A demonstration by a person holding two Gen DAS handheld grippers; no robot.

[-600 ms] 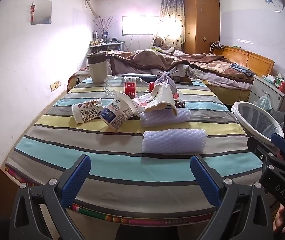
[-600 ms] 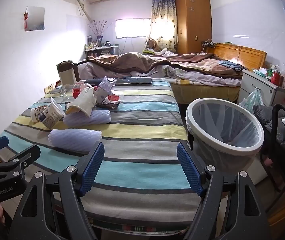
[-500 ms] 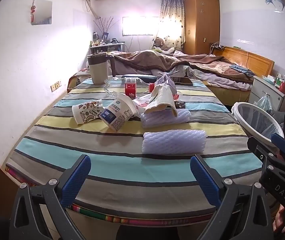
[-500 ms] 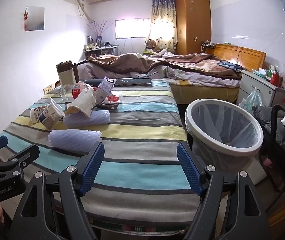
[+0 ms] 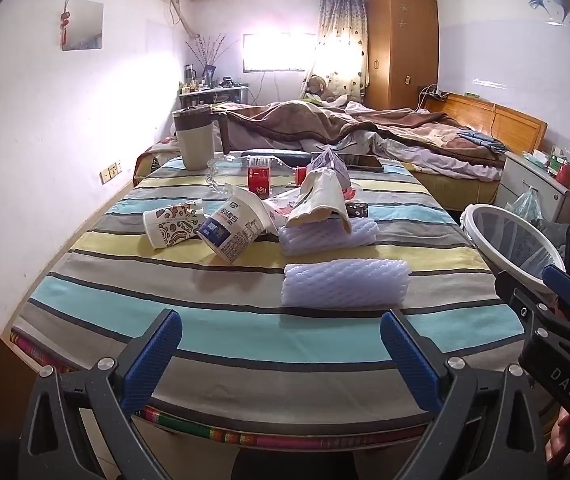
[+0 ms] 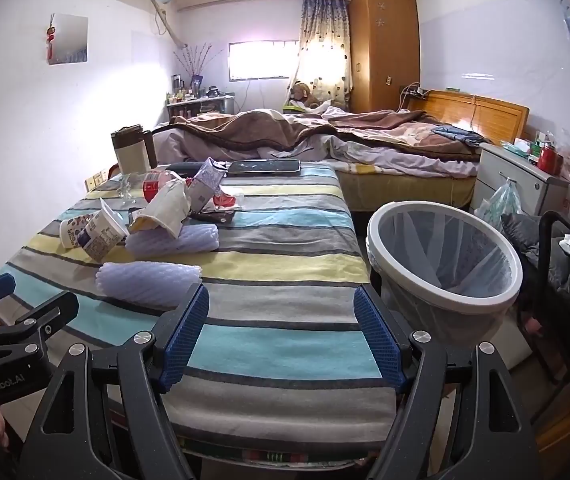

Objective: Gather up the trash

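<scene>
Trash lies on a striped tablecloth point(image 5: 205, 320): a white foam-net roll point(image 5: 345, 284) nearest me, a second foam roll point(image 5: 327, 236) under a crumpled paper bag point(image 5: 319, 200), a tipped yogurt cup point(image 5: 231, 228), a patterned paper cup point(image 5: 167, 226) and a red-labelled bottle point(image 5: 259, 178). My left gripper point(image 5: 281, 344) hovers open over the table's near edge, just short of the foam roll, nothing between its fingers. My right gripper point(image 6: 281, 332) is open too, empty, right of the foam roll point(image 6: 149, 282). A white-rimmed trash bin point(image 6: 445, 260) with a clear liner stands right of the table.
A beige thermos jug point(image 5: 195, 140) and a dark tablet point(image 6: 265, 167) sit at the table's far end. Behind is an unmade bed point(image 5: 365, 132), a wooden wardrobe point(image 5: 401, 48) and a white nightstand point(image 6: 517, 176). A dark chair frame point(image 6: 565, 280) stands right of the bin.
</scene>
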